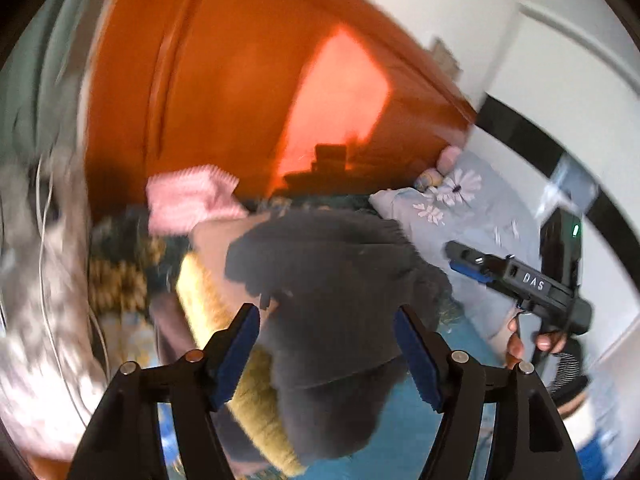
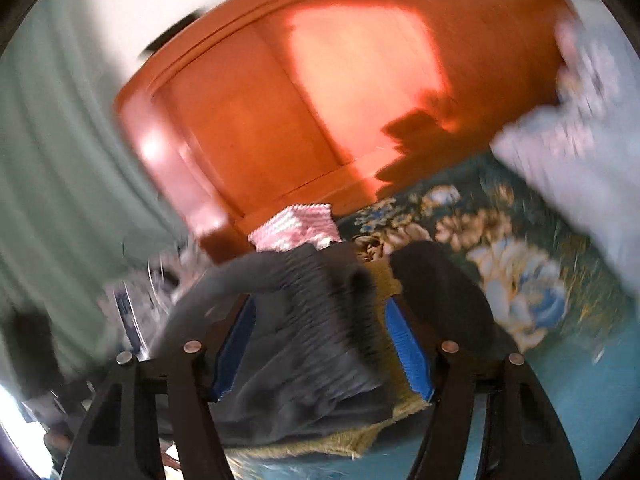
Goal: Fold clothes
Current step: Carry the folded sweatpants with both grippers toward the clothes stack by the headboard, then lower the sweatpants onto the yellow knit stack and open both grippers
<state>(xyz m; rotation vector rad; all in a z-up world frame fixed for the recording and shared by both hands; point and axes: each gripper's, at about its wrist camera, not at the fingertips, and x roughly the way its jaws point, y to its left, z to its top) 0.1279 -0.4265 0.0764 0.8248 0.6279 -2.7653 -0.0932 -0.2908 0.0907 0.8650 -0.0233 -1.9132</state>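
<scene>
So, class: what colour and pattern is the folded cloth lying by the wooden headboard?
Pink and white zigzag cloth, clearest in the right wrist view.

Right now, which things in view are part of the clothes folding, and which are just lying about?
Part of the job:
- dark grey garment
- mustard-yellow fuzzy garment under it
- folded pink-and-white piece by the headboard
- left gripper, open
- right gripper, open

Lying about:
- grey flowered pillow
- orange wooden headboard
- floral bedspread
- white cable

"DAS" on right gripper (image 1: 470,264)
</scene>
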